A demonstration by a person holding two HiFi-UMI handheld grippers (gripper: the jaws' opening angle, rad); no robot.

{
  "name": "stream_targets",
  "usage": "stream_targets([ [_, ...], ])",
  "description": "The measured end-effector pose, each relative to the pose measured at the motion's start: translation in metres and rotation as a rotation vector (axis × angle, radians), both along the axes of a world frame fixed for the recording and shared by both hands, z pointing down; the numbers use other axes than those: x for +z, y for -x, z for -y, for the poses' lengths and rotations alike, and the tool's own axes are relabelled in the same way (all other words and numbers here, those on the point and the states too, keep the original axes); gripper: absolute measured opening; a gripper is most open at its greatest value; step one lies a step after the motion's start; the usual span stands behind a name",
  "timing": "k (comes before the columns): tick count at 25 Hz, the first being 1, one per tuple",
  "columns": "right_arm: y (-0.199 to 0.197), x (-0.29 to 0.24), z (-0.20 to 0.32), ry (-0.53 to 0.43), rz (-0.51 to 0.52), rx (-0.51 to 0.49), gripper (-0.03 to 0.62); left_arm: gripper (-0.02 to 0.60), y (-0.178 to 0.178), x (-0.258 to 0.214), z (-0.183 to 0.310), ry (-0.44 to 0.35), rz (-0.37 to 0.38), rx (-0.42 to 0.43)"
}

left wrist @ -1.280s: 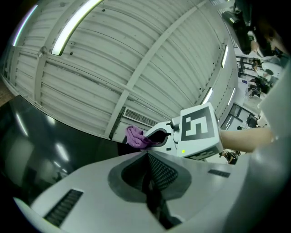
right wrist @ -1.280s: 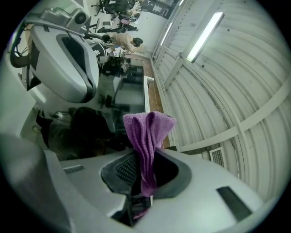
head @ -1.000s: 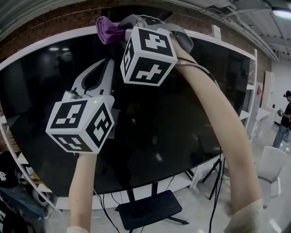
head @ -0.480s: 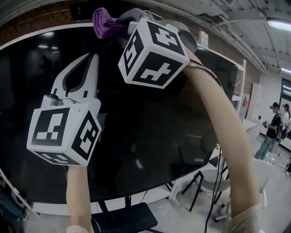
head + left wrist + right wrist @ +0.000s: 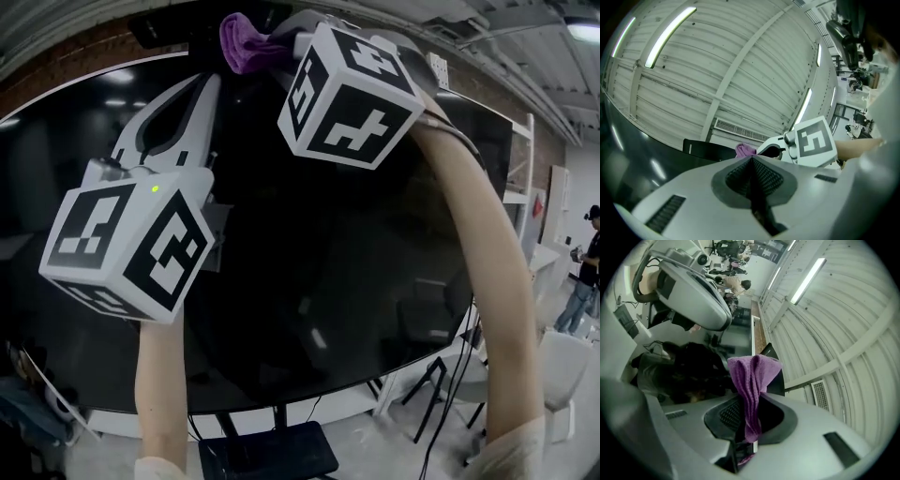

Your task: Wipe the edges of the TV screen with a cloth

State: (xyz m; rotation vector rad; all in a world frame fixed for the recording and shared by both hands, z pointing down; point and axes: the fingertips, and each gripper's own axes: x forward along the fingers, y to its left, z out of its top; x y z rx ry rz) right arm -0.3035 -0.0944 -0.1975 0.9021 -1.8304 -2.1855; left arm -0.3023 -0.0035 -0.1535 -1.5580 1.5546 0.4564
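Right gripper (image 5: 746,411): clenched on the purple cloth (image 5: 752,373). A fold is pinched between the pads, and the rest stands up past the jaw tips.
Right gripper position: raised on an outstretched arm to the top of the TV screen (image 5: 328,281). Its marker cube (image 5: 349,94) is seen in front of the upper part of the glass.
Cloth location: held at the upper edge of the screen, just left of the marker cube in the head view. Contact with the frame cannot be confirmed from any view.
Left gripper (image 5: 752,161): closed with the jaws pressed together; nothing is gripped.
Left gripper position: held upright before the dark glass, below and to the left of the cloth and apart from it.
TV screen condition: large and dark, with reflections of lights on the surface. A white bezel (image 5: 84,89) is noted along the upper left.
Support: a dark stand base (image 5: 267,455) is seen on the floor beneath the screen.
Surroundings: strip lights (image 5: 670,30) are fitted to a ribbed ceiling. A person (image 5: 586,267) is seen at the far right.
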Motion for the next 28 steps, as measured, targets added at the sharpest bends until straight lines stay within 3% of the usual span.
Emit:
stream_targets([
  [6,-0.013,0.003,0.019,-0.020,-0.011,0.012,0.063,0.015,-0.015,0.004,0.029,0.055,0.010,-0.016],
  [13,-0.038,0.000,0.043,-0.085,-0.013,0.001,0.063,0.015,-0.058,-0.004,0.064,0.038,0.006,-0.034],
  [23,-0.127,-0.001,0.106,-0.102,-0.052,-0.048,0.063,0.015,-0.149,-0.002,0.125,0.003,-0.031,-0.045],
  [28,-0.168,-0.001,0.138,-0.093,-0.061,-0.118,0.063,0.015,-0.196,0.005,0.173,0.018,-0.060,-0.070],
])
